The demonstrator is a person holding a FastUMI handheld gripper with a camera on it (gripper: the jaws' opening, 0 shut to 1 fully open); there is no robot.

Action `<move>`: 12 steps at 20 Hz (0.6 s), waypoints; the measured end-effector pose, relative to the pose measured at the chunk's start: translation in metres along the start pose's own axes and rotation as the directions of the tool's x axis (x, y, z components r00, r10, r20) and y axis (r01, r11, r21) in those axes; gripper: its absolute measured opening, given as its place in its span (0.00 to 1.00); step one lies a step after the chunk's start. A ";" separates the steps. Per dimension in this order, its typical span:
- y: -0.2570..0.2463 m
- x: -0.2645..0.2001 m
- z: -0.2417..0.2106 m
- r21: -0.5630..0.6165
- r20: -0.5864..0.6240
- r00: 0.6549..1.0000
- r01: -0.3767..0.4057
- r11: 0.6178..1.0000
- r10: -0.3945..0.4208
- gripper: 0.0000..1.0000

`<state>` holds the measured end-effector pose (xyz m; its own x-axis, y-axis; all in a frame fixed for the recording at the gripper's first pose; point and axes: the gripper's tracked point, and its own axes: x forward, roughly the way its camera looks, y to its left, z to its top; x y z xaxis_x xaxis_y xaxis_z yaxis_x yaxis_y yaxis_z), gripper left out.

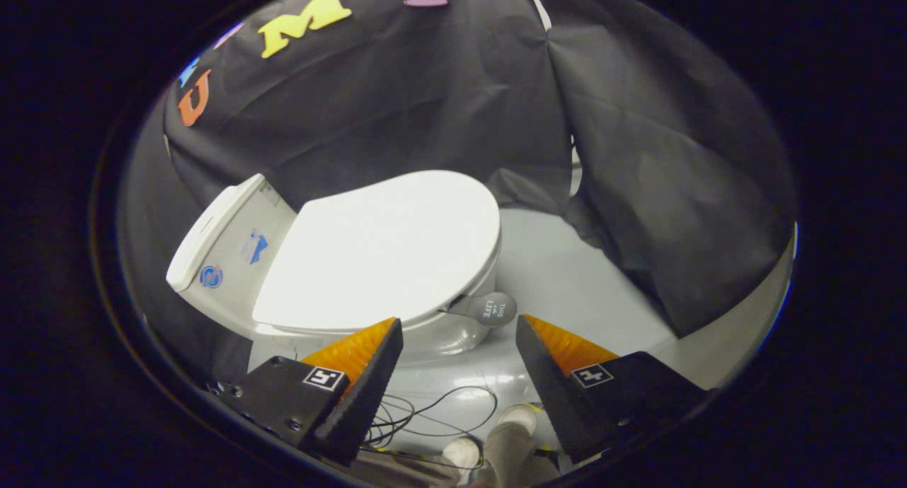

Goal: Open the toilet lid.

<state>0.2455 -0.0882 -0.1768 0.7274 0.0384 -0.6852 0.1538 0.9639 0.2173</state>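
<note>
Gripper view, gripper (459, 325) spread (empty), toilet lid (382, 251) ahead

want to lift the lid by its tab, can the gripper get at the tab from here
Probably yes. The gripper is open, and the tab juts from the shut lid just ahead, between the fingertips, with nothing between them.

My gripper (459, 328) hangs with jaws spread wide, empty, before the closed toilet lid (382, 251) and its grey lift tab (492, 309).

A mock bathroom in a test booth: a toilet (368, 261) on grey floor (567, 275), black cloth (425, 91) for walls.
</note>
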 end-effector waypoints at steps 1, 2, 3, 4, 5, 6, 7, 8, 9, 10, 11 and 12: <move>-0.003 0.008 0.002 0.039 -0.009 1.000 -0.010 0.999 0.011 1.00; -0.008 0.016 0.003 0.073 -0.026 1.000 -0.014 0.997 0.016 1.00; -0.016 0.023 0.002 0.099 -0.055 0.998 -0.010 0.995 0.015 0.98; -0.023 0.029 0.002 0.118 -0.080 0.997 -0.003 0.993 0.013 0.98; -0.028 0.035 0.001 0.134 -0.104 0.995 0.003 0.991 0.011 0.99; -0.031 0.039 0.001 0.145 -0.119 0.993 0.000 0.989 0.017 0.99; -0.036 0.044 -0.001 0.155 -0.123 0.992 -0.002 0.988 0.021 0.98; -0.039 0.048 -0.001 0.170 -0.117 0.993 -0.010 0.985 0.031 0.98; -0.041 0.049 -0.002 0.190 -0.120 0.992 -0.022 0.981 0.046 0.98; -0.041 0.052 -0.003 0.212 -0.125 0.990 -0.039 0.977 0.066 0.98; -0.040 0.055 -0.004 0.229 -0.126 0.988 -0.056 0.972 0.087 0.97; -0.039 0.060 -0.004 0.246 -0.125 0.987 -0.068 0.967 0.102 0.97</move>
<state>0.2800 -0.1225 -0.2295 0.6496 0.1690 -0.7413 0.2638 0.8643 0.4283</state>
